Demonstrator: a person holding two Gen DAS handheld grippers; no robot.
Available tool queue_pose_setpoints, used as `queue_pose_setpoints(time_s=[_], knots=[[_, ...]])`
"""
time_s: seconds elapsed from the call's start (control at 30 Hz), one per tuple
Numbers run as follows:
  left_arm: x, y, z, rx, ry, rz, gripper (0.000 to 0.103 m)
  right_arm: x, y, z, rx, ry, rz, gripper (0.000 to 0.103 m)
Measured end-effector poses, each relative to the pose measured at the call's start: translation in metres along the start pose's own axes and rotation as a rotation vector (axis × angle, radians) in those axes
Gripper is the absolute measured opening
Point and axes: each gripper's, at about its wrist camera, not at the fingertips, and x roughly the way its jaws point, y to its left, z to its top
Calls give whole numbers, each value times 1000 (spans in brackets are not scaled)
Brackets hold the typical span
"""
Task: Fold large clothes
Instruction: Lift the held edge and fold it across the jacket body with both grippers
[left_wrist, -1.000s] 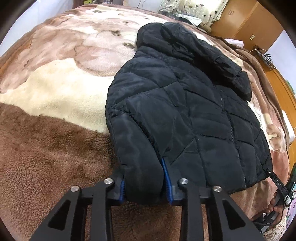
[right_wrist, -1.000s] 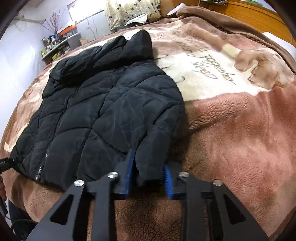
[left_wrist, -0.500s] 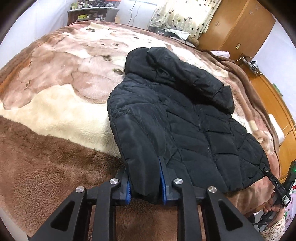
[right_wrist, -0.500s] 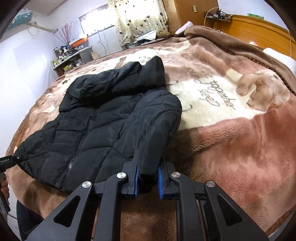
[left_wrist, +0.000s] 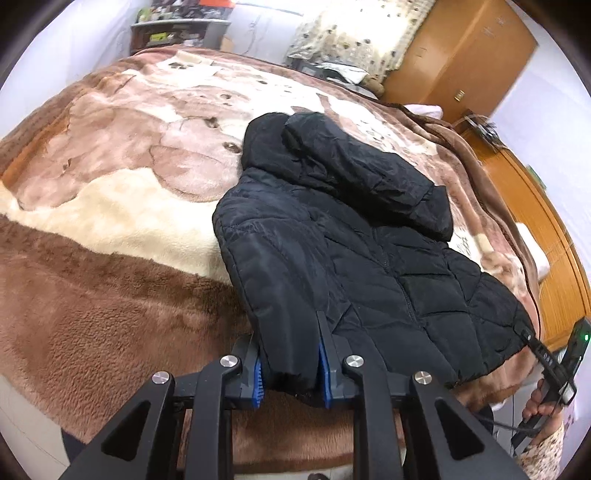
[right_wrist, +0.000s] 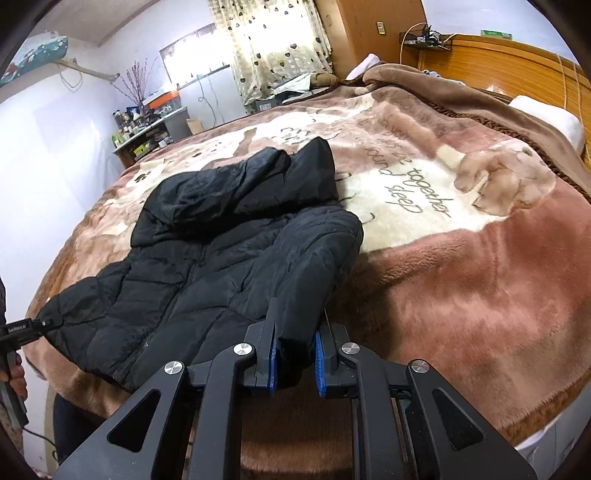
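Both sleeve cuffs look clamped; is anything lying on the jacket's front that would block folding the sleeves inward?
Nothing visible does. The left tongs and right tongs each clamp a sleeve cuff of the black jacket. Its quilted front lies bare on the blanket, with only its own hood flopped over the collar end.
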Motion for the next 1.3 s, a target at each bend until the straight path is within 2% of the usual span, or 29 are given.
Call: queue_pose_setpoints(time_s=[0.37, 0.67, 1.03, 1.3], knots=[[-51, -15, -13, 58, -14, -36, 22, -54, 9, 5, -40, -45, -2, 15], [-57, -16, -1, 48, -25, -61, 22, -53, 9, 18, -31, -55, 5, 15], [-49, -36, 61, 83, -104, -63, 22, -39, 29, 67, -84, -98, -4, 15], [-25, -38, 120, 53, -130, -32, 22, -12, 35, 111, -96, -97, -36, 15]])
